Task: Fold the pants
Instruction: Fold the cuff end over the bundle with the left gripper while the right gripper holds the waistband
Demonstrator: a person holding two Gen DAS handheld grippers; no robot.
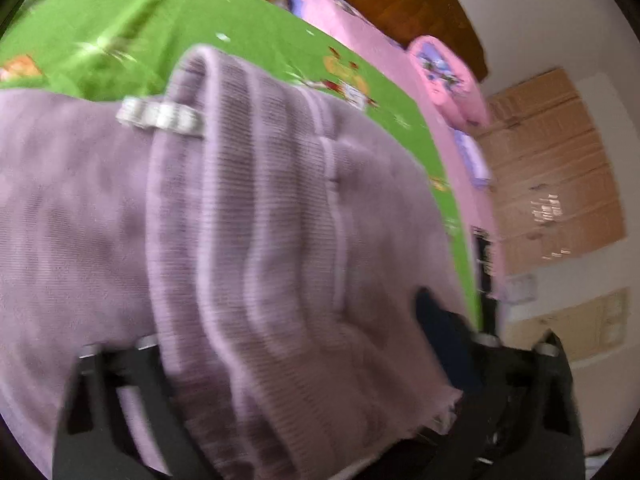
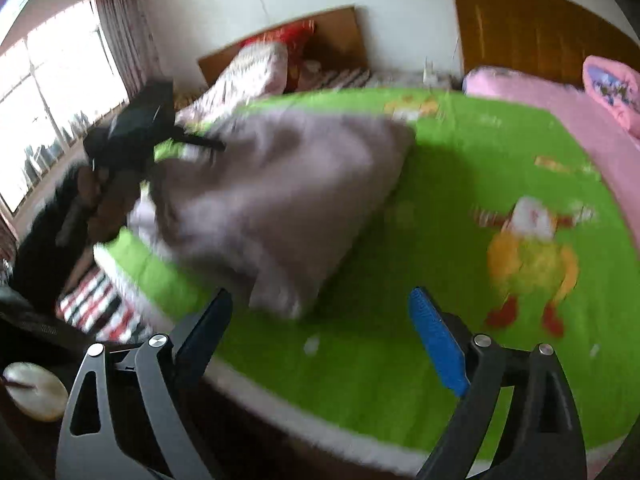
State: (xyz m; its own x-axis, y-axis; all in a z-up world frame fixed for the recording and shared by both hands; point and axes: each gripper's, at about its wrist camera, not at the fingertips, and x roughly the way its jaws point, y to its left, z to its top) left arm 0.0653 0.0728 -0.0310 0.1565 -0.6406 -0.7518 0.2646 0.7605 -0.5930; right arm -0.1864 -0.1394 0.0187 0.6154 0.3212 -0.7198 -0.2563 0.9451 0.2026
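Closest in, the left gripper [image 1: 320, 380] has the mauve ribbed-knit pants [image 1: 248, 220] bunched between its two black fingers: the cloth fills the gap and drapes over it, though blur hides whether the pads actually press on it, so a firm hold cannot be confirmed. The right gripper [image 2: 320, 320] stands wide with nothing between its blue-padded fingers [image 2: 438, 344], poised over bare green cartoon-print bedspread [image 2: 400, 380]. From the right jaws the pants [image 2: 280, 200] lie ahead and to the upper left, a rumpled mound whose long axis runs slantwise from the near bed edge toward the middle of the bed; its nearest corner sits just beyond the dark left finger. The left hand is clearly the nearer of the two, already at the garment, so the next fold likely depends on the right hand reaching across to a free edge. Farther off, a small grey woven tag [image 1: 160, 117] is sewn at the waistband; its lettering is too blurred to read. Beyond lie pink pillows [image 1: 448, 80] and stacked cardboard boxes [image 1: 552, 168], with no legible print.
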